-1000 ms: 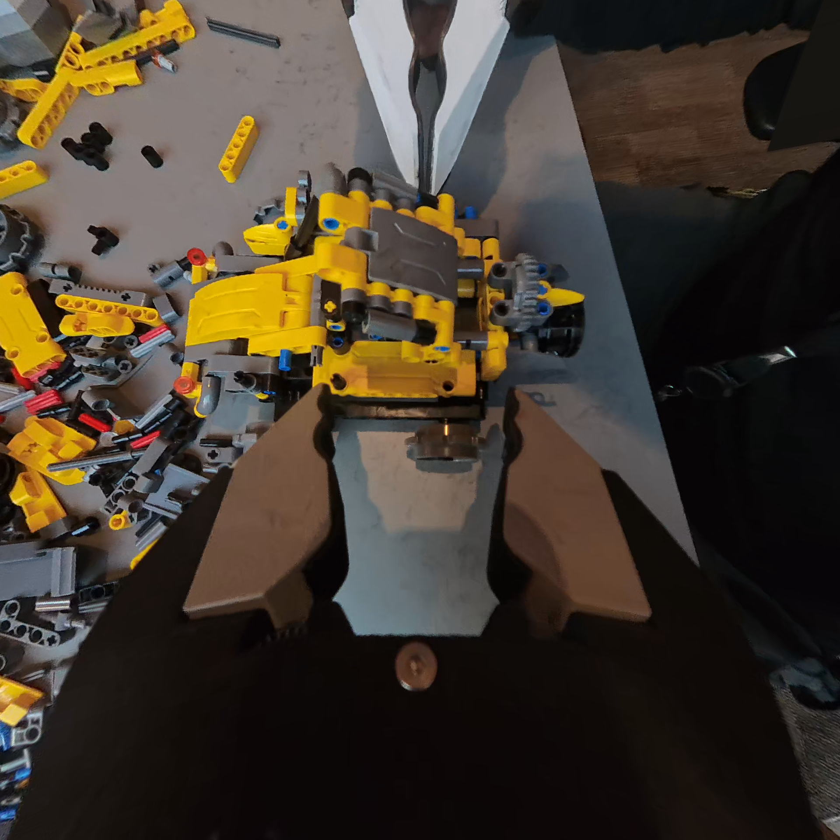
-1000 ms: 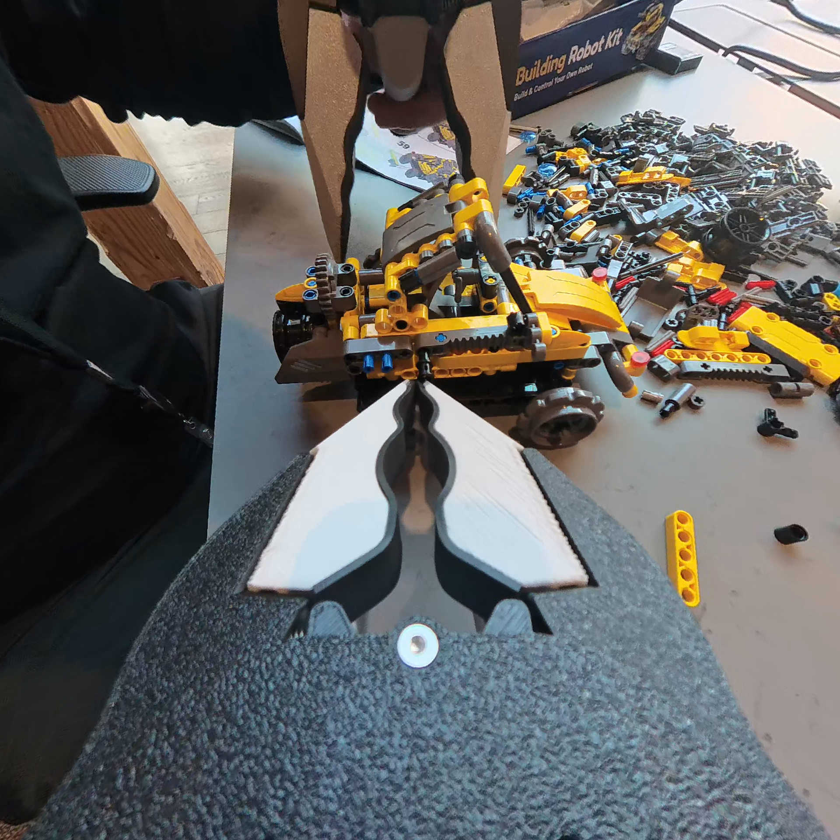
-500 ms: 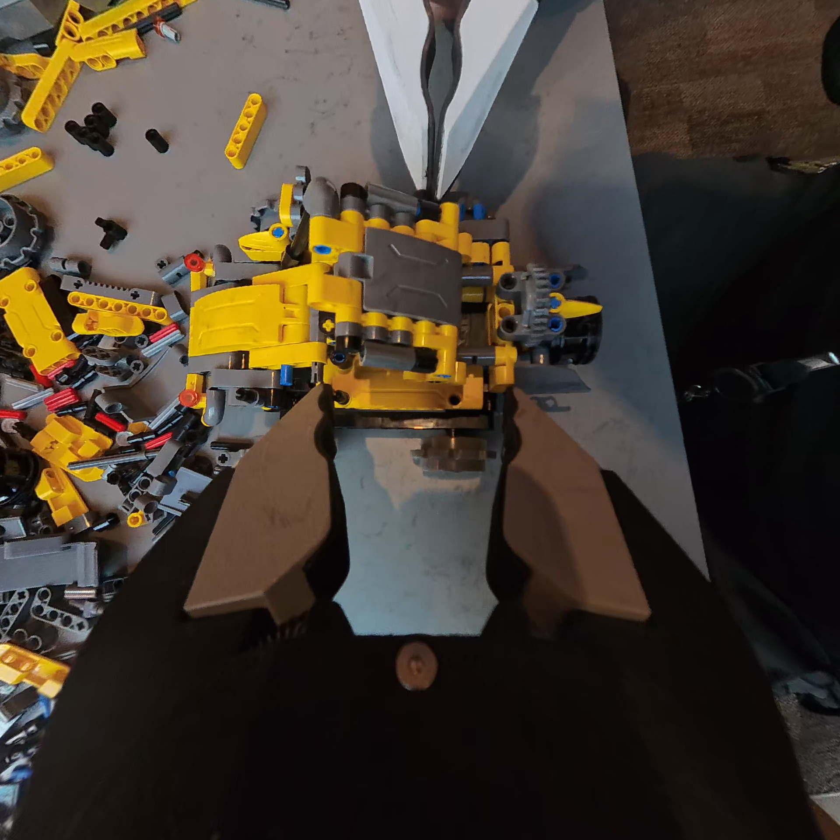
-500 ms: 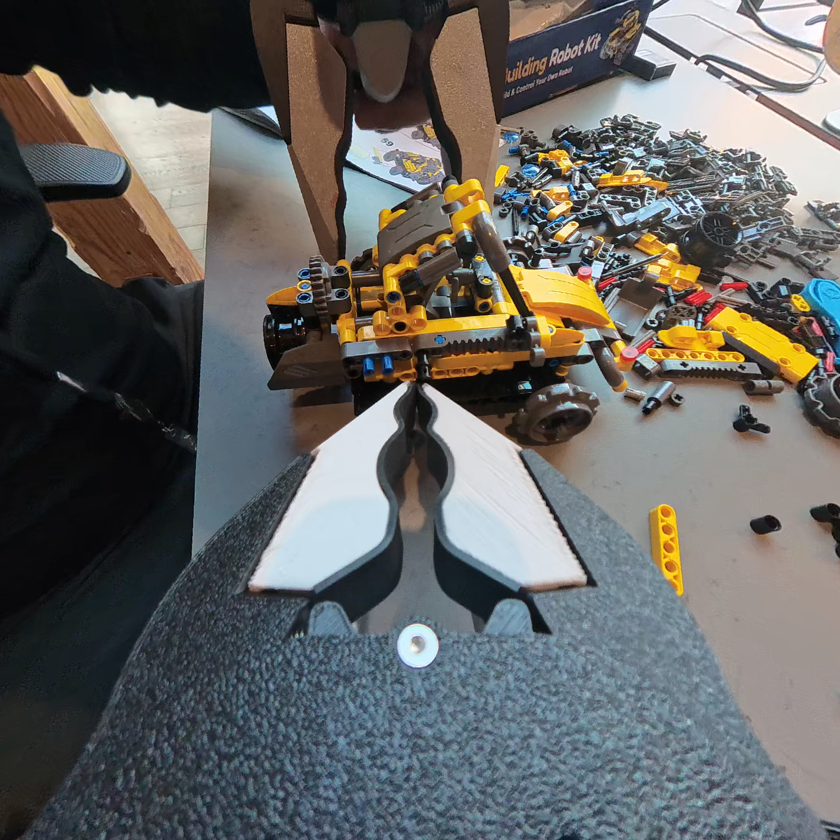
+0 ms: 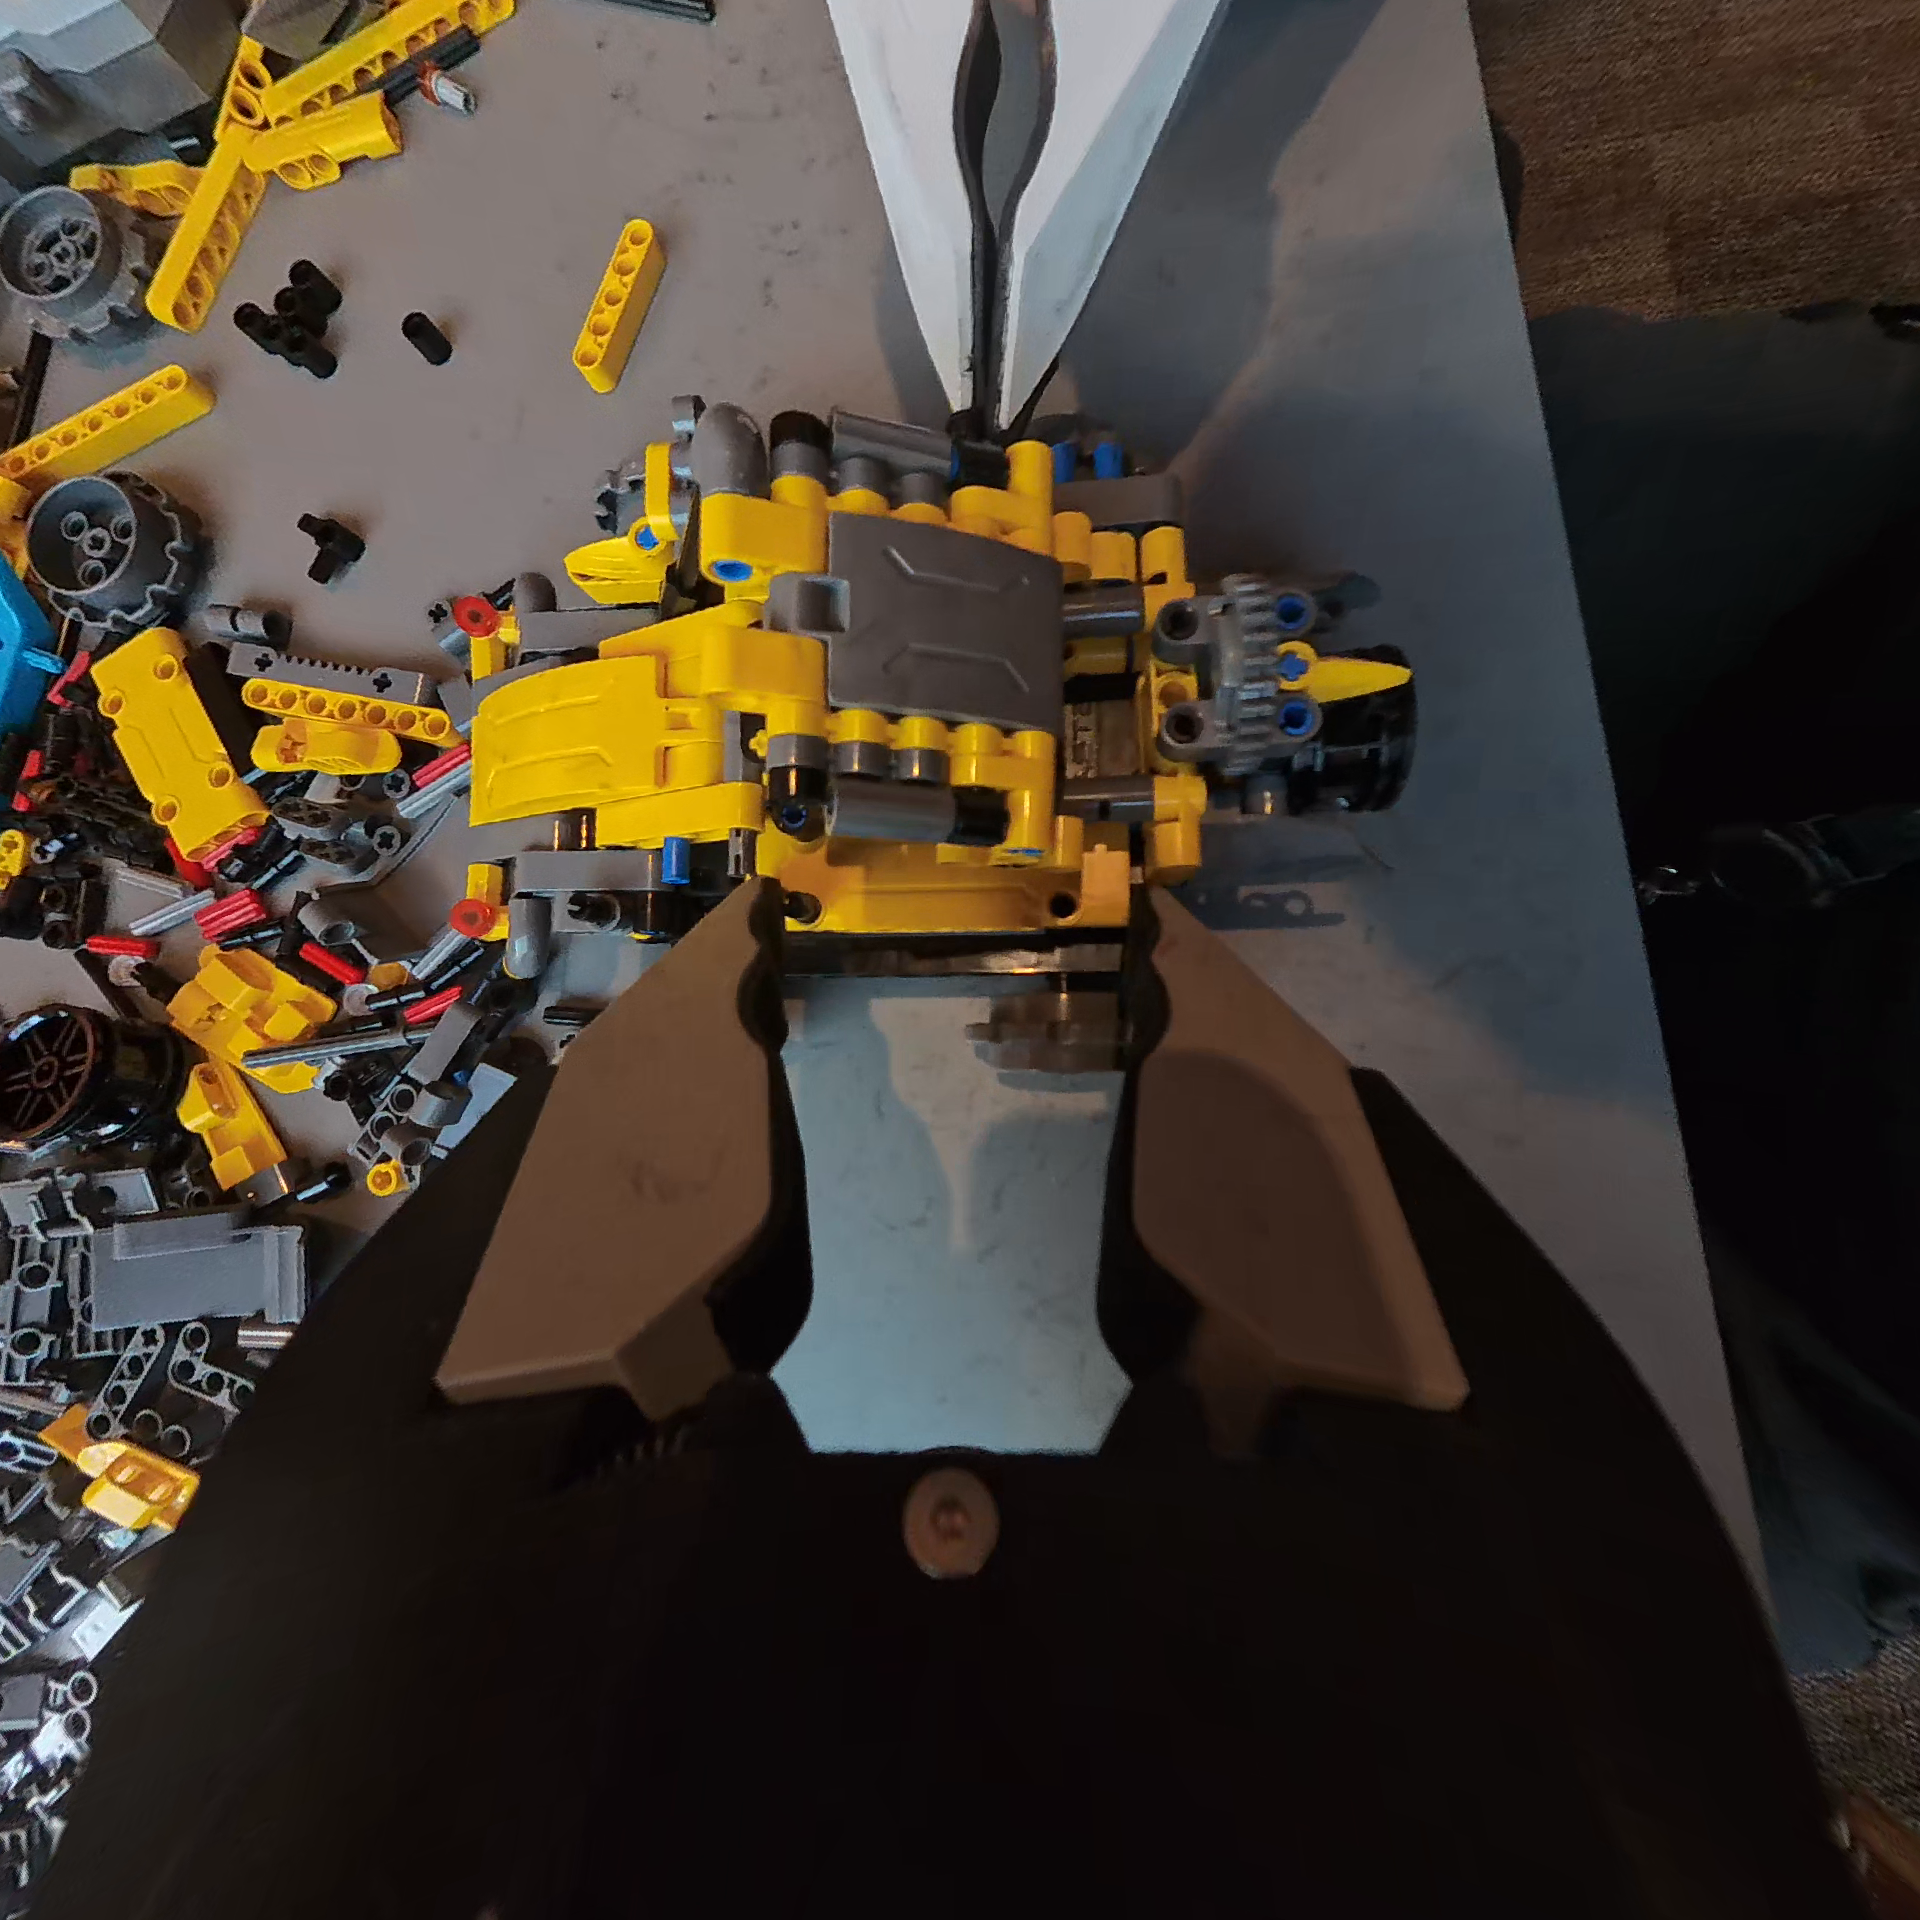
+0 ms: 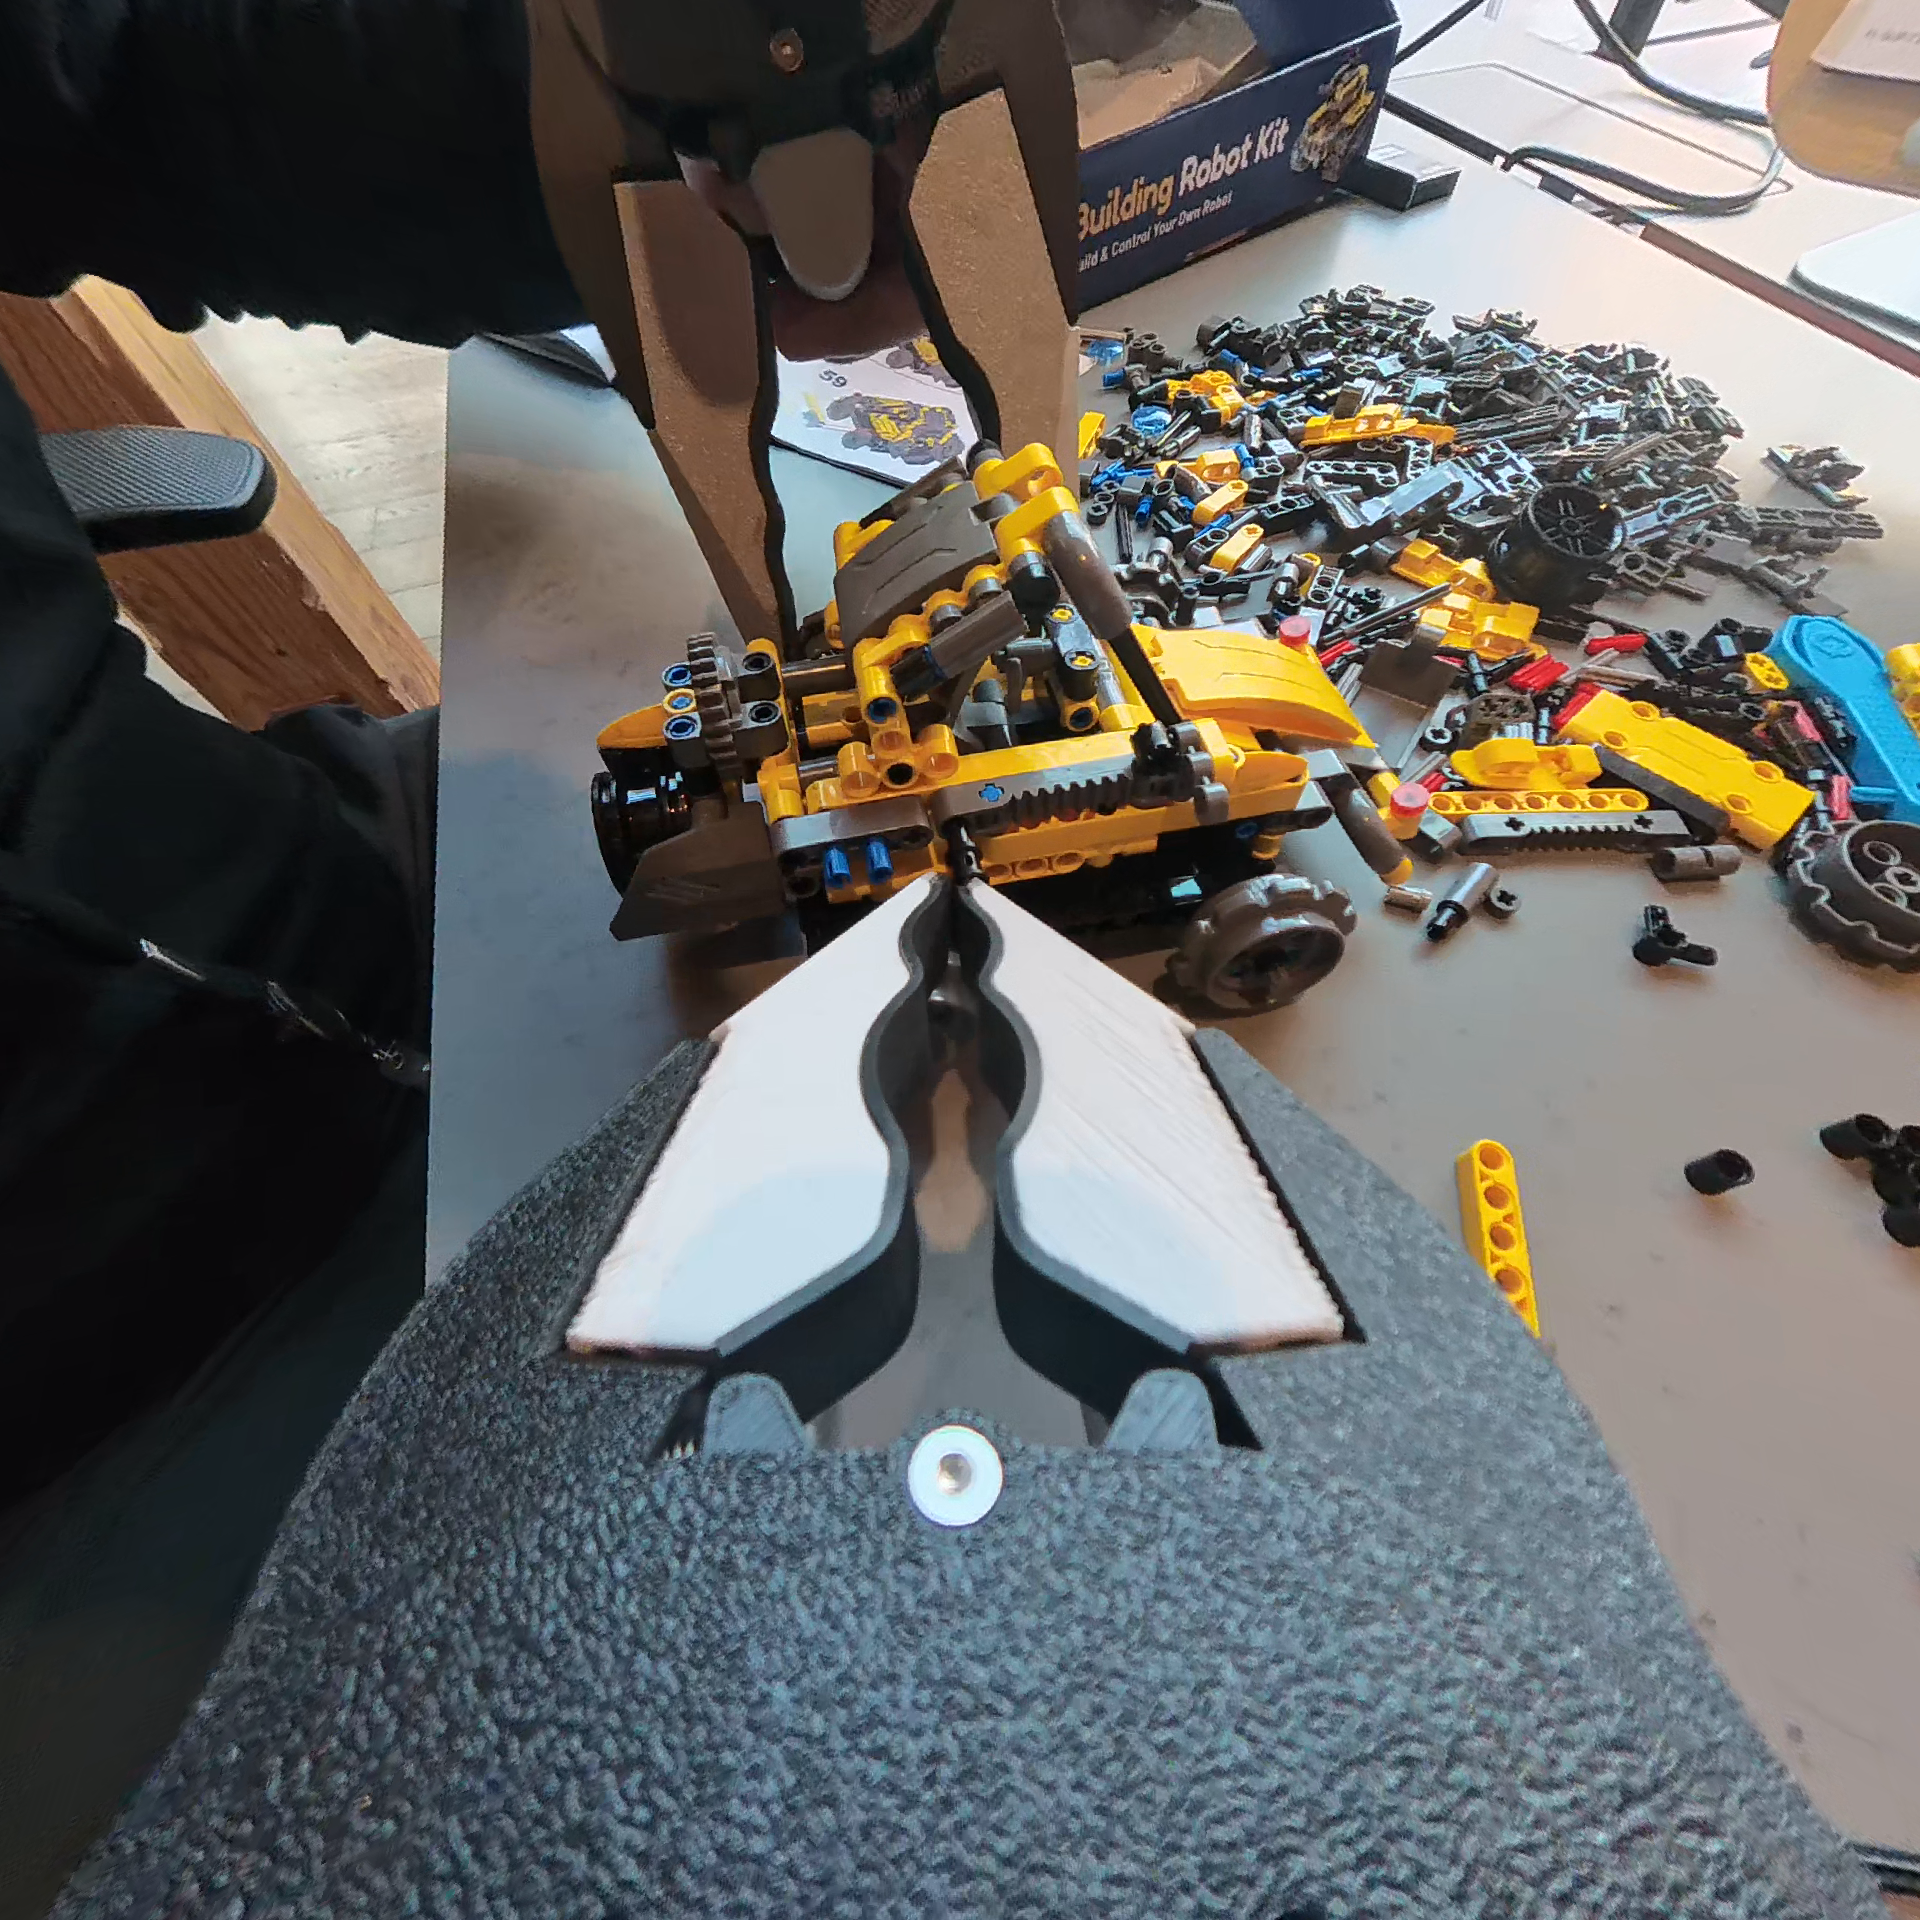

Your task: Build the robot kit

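A yellow and grey brick vehicle model (image 5: 935,665) stands on the grey table (image 5: 1299,364) near its edge. My left gripper (image 5: 953,904), with brown fingers, reaches over the model and clasps its cab section from both sides. It also shows in the right wrist view (image 6: 899,540), coming down from above onto the model (image 6: 1039,790). My right gripper (image 6: 951,883), with white fingers, is shut on a small black pin (image 6: 964,844) sticking out of the model's side rail. Its tips also show in the left wrist view (image 5: 982,410). A grey wheel (image 6: 1262,935) sits by the model's front.
A large pile of loose yellow, grey, black and red parts (image 6: 1455,499) covers the table beside the model (image 5: 208,831). A yellow beam (image 6: 1496,1226) lies alone. A blue box (image 6: 1226,166) and a booklet (image 6: 883,416) lie behind. The table edge (image 5: 1579,831) and a person's dark clothing are close. The gap from one gripper's tips to the other's is roughly 8 centimetres.
Both grippers keep their holds. The model and both grippers have shifted slightly over the table, and more loose parts, including a blue piece, have come into the right wrist view.
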The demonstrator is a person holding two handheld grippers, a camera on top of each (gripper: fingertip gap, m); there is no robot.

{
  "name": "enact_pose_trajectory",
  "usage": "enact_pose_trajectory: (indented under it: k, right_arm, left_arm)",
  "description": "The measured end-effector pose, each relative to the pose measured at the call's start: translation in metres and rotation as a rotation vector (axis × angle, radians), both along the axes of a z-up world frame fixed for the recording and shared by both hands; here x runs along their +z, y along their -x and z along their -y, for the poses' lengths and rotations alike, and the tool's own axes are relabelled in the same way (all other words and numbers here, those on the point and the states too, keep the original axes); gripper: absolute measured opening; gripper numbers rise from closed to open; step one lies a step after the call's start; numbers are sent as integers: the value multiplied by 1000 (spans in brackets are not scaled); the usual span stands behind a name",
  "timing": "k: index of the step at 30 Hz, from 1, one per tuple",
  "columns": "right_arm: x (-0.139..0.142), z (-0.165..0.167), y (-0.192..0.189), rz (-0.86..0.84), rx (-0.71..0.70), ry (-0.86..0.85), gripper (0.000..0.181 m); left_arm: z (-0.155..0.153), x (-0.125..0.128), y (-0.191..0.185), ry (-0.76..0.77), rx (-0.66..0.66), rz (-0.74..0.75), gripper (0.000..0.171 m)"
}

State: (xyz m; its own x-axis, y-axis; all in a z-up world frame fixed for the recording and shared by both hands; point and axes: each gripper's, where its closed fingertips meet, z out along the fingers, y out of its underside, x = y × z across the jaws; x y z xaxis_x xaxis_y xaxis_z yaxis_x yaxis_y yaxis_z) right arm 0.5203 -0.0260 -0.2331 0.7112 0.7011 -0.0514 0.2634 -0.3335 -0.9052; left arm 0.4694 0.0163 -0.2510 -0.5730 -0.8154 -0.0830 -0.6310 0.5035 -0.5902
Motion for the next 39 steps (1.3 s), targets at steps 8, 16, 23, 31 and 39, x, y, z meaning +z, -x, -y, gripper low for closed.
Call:
enact_pose_trajectory:
  k: [8,16,23,31,39]
  right_arm:
    - [1,-3,0,1,26,-3,0]
    - [1,-3,0,18,74,6,0]
    - [1,-7,-2,44,96,10,0]
    - [1,-8,0,62,135,11,0]
    - [-3,-28,-1,154,46,-58,0]
  left_arm:
    - [0,-1,0,-39,2,-21,62]
    - [0,-1,-1,-55,-11,-38,61]
    - [1,-1,-2,-36,3,-26,60]
    - [1,-2,0,-43,-4,-40,60]
    - [64,5,0,218,-135,48,14]
